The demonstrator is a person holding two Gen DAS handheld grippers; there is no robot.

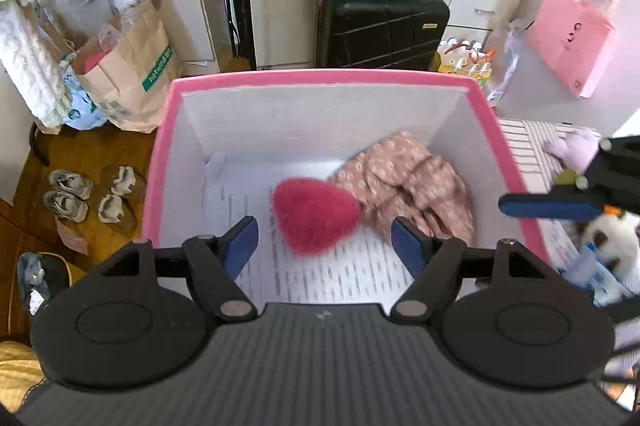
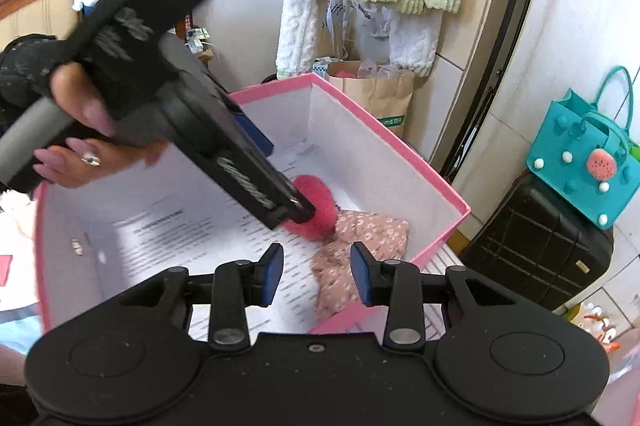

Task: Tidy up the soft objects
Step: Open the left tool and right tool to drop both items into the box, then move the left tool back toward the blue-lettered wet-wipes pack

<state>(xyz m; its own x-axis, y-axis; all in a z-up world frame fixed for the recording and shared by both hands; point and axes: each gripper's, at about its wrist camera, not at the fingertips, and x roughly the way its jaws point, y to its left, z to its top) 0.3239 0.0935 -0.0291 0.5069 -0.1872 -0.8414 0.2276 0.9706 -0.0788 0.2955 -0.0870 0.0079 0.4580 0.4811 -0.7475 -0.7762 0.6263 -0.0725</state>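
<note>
Left tongs (image 1: 324, 240) agape, empty, above pink box (image 1: 320, 78); right tongs (image 2: 317, 274) likewise.

Fluffy red plush heart (image 1: 314, 214) and matt floral cloth (image 1: 408, 185) lie on printed paper (image 1: 340, 274).
</note>
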